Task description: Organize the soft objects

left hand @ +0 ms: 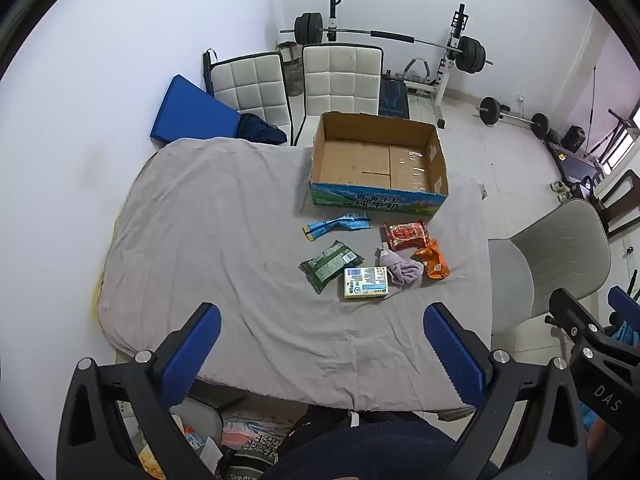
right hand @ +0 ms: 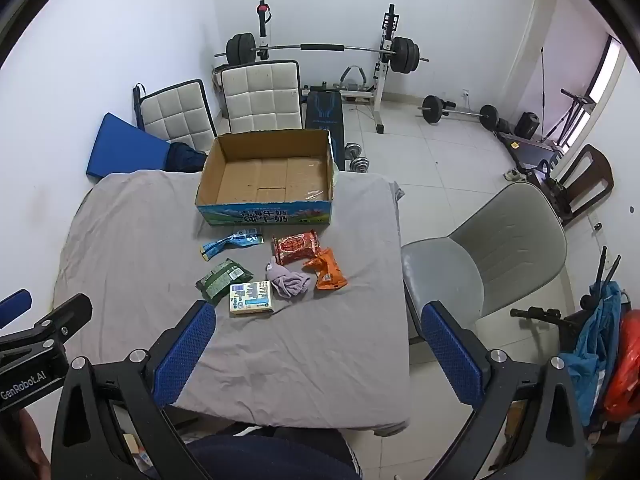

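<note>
An empty open cardboard box (left hand: 378, 160) (right hand: 268, 174) stands at the far side of the grey-sheeted table (left hand: 208, 240) (right hand: 132, 240). In front of it lie a blue packet (left hand: 336, 224) (right hand: 232, 242), a red packet (left hand: 406, 234) (right hand: 296, 246), an orange packet (left hand: 434, 260) (right hand: 328, 270), a green packet (left hand: 330, 264) (right hand: 220, 278), a pale yellow pack (left hand: 366, 282) (right hand: 251, 298) and a lilac cloth (left hand: 400, 268) (right hand: 288, 280). My left gripper (left hand: 322, 350) is open and empty above the near table edge. My right gripper (right hand: 316, 354) is open and empty, also at the near edge.
A grey chair (left hand: 552, 264) (right hand: 488, 256) stands right of the table. Two white padded chairs (left hand: 340, 76) (right hand: 260, 96) and a blue cushion (left hand: 192, 112) are behind it. A barbell rack (right hand: 320, 52) and weights stand at the far wall.
</note>
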The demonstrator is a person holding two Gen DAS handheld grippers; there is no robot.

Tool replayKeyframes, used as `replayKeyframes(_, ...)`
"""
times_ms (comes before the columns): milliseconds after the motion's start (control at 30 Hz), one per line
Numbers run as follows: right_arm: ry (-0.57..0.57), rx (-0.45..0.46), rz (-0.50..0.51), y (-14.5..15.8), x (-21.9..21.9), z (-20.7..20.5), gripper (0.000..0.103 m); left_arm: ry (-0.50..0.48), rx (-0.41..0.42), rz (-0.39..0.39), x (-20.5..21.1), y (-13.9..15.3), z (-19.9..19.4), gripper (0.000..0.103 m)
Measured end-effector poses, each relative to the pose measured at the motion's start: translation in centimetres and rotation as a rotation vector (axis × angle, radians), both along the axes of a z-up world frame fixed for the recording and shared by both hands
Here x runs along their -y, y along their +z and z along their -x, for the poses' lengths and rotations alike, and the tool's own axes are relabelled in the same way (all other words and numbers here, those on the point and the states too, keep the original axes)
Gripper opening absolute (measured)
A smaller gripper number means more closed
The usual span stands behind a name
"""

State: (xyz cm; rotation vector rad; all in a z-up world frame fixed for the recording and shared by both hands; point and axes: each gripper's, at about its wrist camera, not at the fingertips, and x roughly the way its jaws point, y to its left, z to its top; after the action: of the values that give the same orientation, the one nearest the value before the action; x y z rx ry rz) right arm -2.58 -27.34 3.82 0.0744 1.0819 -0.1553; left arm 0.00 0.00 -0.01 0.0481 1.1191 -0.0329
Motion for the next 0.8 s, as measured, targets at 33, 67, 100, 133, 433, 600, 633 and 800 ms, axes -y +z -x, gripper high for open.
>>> replayKeyframes(33, 0.001, -0.002, 0.001, -0.02, -0.01, -0.02, 0.103, -0.002, -0.001, 0.000, 0.01, -0.04, -0.01, 0.103)
replayKeyframes(67, 0.002, -0.004, 0.000, -0.05, 0.00, -0.05, 0.103, 0.003, 0.005, -0.003, 0.01, -0.01, 0.02, 0.103)
replayKeyframes(100, 0.002, -0.003, -0.004, -0.07, 0.02, -0.07, 0.103, 0.005, 0.004, 0.000, -0.01, -0.03, 0.03, 0.103)
replayKeyframes(133, 0.001, -0.002, -0.009, -0.09, 0.07, -0.12, 0.103, 0.001, 0.001, -0.007, 0.05, 0.00, 0.01, 0.103)
replayKeyframes(433, 0.001, 0.014, -0.012, 0.15, 0.31, 0.20, 0.103, 0.010, 0.009, -0.005, -0.28, 0.48, 0.26, 0.103)
replayKeyframes(600, -0.002, 0.008, -0.009, 0.09, 0.46, 0.18, 0.103, 0.009, 0.008, -0.002, -0.01, 0.31, 0.19, 0.103)
replayKeyframes(633, -0.003, 0.008, -0.009, 0.14, 0.26, 0.19, 0.103, 0.008, 0.007, -0.003, -0.14, 0.18, 0.08, 0.103)
replayKeyframes(800, -0.003, 0.006, -0.008, 0.17, 0.25, 0.35, 0.103, 0.009, 0.009, -0.002, -0.16, 0.17, 0.09, 0.103)
